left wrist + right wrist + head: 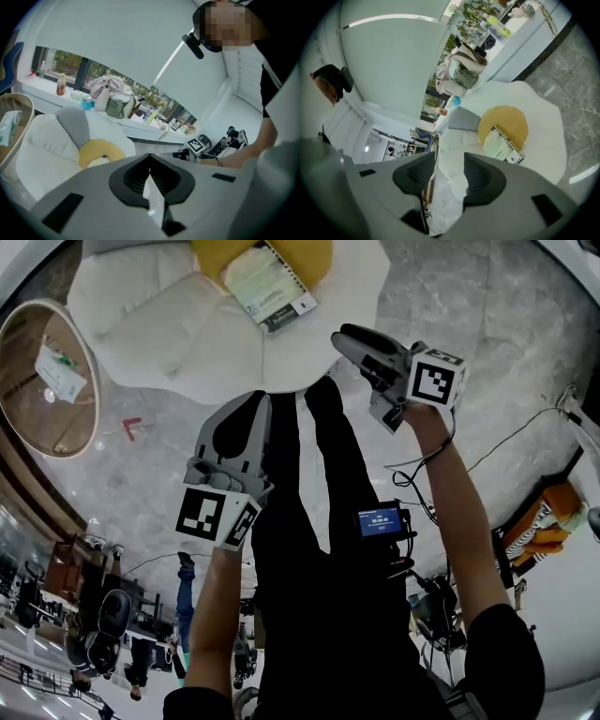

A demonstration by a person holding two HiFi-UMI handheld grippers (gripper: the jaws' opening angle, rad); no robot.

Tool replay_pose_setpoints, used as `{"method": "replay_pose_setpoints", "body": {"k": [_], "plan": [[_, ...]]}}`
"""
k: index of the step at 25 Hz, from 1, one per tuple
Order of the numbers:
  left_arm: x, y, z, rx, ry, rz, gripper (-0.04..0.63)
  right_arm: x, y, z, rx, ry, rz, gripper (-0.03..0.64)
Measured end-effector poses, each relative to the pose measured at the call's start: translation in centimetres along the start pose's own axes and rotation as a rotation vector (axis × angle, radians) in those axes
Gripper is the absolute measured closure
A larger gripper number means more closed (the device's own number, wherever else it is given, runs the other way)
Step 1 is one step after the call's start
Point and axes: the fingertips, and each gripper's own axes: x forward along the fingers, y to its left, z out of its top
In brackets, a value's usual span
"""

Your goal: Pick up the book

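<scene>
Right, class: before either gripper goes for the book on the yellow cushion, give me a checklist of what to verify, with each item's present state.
1. Book in view, lying on the yellow cushion: ok.
2. Nothing lying on top of the book: ok.
3. Right gripper jaws apart and empty: ok.
4. Left gripper jaws apart: not ok, they stand together.
5. A gripper at the book: not ok, both are apart from it.
6. Book thin enough for the right gripper's opening: cannot tell.
</scene>
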Motion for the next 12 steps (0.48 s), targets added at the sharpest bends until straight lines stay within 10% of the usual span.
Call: {"method": "replay_pose_setpoints", "body": {"k": [12], "plan": [[3.2, 3.0, -2.3, -0.005, -0.006, 0.036, 0.581, 4.3, -8.9, -0.8, -0.05, 0.144, -0.039, 0.379]]}}
